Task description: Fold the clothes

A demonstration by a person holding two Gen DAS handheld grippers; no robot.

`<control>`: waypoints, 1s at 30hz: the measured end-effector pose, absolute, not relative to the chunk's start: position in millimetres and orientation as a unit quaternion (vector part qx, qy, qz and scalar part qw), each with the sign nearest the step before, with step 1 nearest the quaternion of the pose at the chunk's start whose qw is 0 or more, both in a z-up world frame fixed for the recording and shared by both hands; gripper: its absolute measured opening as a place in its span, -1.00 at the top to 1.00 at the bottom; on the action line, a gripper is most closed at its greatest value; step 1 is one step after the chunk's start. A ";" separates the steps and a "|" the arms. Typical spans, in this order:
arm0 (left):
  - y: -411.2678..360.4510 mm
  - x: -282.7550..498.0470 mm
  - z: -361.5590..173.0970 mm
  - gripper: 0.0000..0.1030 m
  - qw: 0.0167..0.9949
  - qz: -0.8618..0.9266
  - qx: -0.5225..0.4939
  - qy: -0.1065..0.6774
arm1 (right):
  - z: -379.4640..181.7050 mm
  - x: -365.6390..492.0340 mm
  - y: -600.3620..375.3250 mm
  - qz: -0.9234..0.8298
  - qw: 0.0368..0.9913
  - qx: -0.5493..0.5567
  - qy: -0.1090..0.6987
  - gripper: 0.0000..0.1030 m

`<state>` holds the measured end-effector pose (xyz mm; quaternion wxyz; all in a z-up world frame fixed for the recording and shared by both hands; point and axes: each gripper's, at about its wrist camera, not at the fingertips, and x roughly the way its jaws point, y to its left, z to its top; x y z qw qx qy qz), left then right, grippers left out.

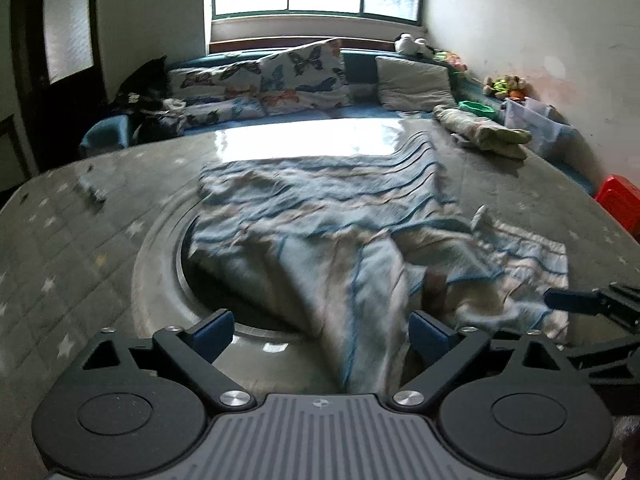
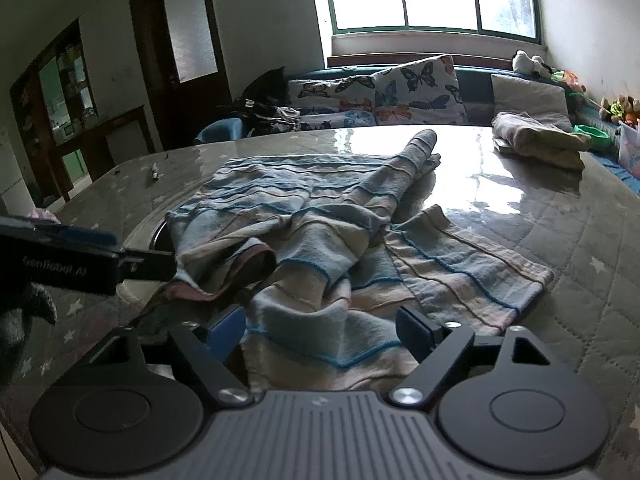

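One desk (image 2: 580,240) with a glossy quilted cover carries one striped garment (image 2: 320,220) rumpled at its middle and one folded pile (image 2: 540,140) at the far edge. Two claws, left claw (image 1: 320,334) and right claw (image 2: 320,330), gape wide above the garment's near edge, gripping nothing.

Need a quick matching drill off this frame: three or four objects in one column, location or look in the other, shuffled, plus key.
1 striped garment
2 folded pile
3 butterfly pillows
4 red stool

A under the window, on the sofa
B crumpled, mid-table
C far right part of the table
D beside the table, right edge of left wrist view

Pairs: 1-B, 2-C, 3-A, 4-D
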<state>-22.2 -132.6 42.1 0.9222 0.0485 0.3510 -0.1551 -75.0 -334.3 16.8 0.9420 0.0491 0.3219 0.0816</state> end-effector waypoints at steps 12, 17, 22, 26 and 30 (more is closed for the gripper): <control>-178.0 34.8 33.8 0.15 0.899 -0.201 0.086 0.380 | 21.0 -56.9 -374.5 0.024 0.949 0.056 0.310 -0.43; -174.6 42.3 22.8 0.75 0.887 -0.209 0.085 0.402 | 13.0 -43.1 -410.4 -0.019 0.943 0.077 0.324 -0.31; -152.2 33.7 29.9 0.88 0.896 -0.204 0.052 0.391 | -1.9 -31.8 -435.2 -0.055 0.936 0.096 0.335 -0.17; -123.7 21.0 42.8 0.89 0.909 -0.184 0.022 0.372 | -5.3 -30.8 -437.9 -0.081 0.938 0.089 0.325 -0.10; -86.3 3.0 50.7 0.89 0.920 -0.152 -0.012 0.360 | -8.1 -33.0 -436.6 -0.091 0.939 0.085 0.321 -0.07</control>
